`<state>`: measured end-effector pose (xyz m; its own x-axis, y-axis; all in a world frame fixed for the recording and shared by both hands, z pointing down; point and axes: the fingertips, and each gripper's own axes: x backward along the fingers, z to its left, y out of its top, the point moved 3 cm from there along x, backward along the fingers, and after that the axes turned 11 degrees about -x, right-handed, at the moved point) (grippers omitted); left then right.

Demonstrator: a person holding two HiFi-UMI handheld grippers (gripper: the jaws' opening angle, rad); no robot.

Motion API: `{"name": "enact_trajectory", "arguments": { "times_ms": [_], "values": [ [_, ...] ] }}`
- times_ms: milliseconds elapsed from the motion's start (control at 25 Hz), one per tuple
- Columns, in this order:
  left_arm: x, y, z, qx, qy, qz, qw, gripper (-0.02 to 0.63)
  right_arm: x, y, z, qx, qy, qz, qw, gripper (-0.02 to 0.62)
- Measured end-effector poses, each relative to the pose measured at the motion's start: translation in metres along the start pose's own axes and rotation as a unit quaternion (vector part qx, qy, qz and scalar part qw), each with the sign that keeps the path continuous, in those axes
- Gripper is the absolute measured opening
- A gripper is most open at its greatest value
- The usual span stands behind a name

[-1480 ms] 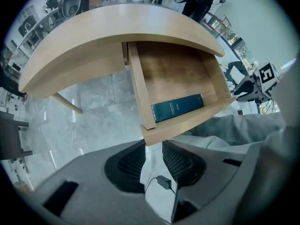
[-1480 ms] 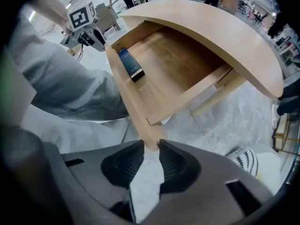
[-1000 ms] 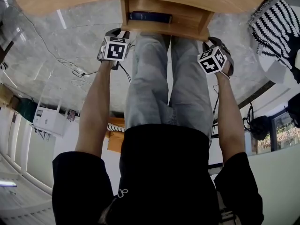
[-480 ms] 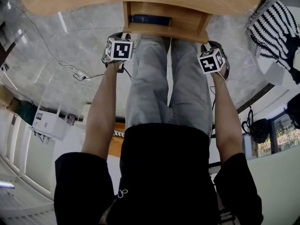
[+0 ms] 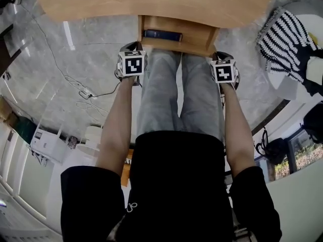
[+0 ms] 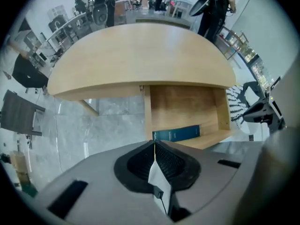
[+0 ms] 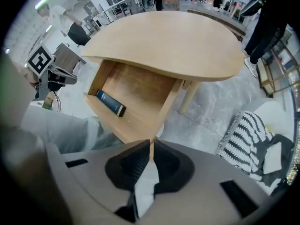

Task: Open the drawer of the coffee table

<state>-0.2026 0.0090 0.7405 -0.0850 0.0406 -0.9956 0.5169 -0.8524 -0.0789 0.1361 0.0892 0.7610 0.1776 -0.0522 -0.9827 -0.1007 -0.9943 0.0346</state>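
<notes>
The left tongs (image 6: 154, 143) point down at the floor and are squeezed tight with nothing in them. The right tongs (image 7: 151, 144) point down too. They are closing, with only a thin slit left, and nothing is in the slit. Both hang near the person's knees, just in front of the drawer (image 5: 174, 46) but not touching it. The drawer sticks out from under the table (image 5: 151, 1), right by the person's legs, so the job looks done to me. It is a plain box of pale wood with smooth, flat sides and a straight front edge. I see no knob on it, so I think the best place to hold it is the front edge, one tongs near each corner. The wood looks hard and stiff, so it should not bend or break. I think it is not heavy and will slide straight if both sides are pulled the same. The smooth wood may be a bit slippery to pinch. A thin dark blue book (image 5: 162, 34) lies flat at the back and might slide if the drawer jerks. The table top is big and round-edged, made of the same pale wood. Under it all is a shiny grey stone floor (image 5: 91, 49), and off to the side lies a soft cloth (image 5: 285, 34) with black and white stripes.
</notes>
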Motion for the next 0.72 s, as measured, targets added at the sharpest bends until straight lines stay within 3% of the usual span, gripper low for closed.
{"name": "enact_trajectory", "arguments": {
  "times_ms": [440, 720],
  "values": [
    [0.095, 0.076, -0.004, 0.045, -0.014, -0.113, 0.9924, 0.009, 0.089, 0.074, 0.017, -0.022, 0.044, -0.084, 0.995, 0.012],
    [0.155, 0.130, -0.007, 0.069, -0.020, -0.191, 0.9791, 0.009, 0.150, 0.121, 0.028, -0.070, 0.086, -0.171, 0.979, 0.012]
  ]
}}
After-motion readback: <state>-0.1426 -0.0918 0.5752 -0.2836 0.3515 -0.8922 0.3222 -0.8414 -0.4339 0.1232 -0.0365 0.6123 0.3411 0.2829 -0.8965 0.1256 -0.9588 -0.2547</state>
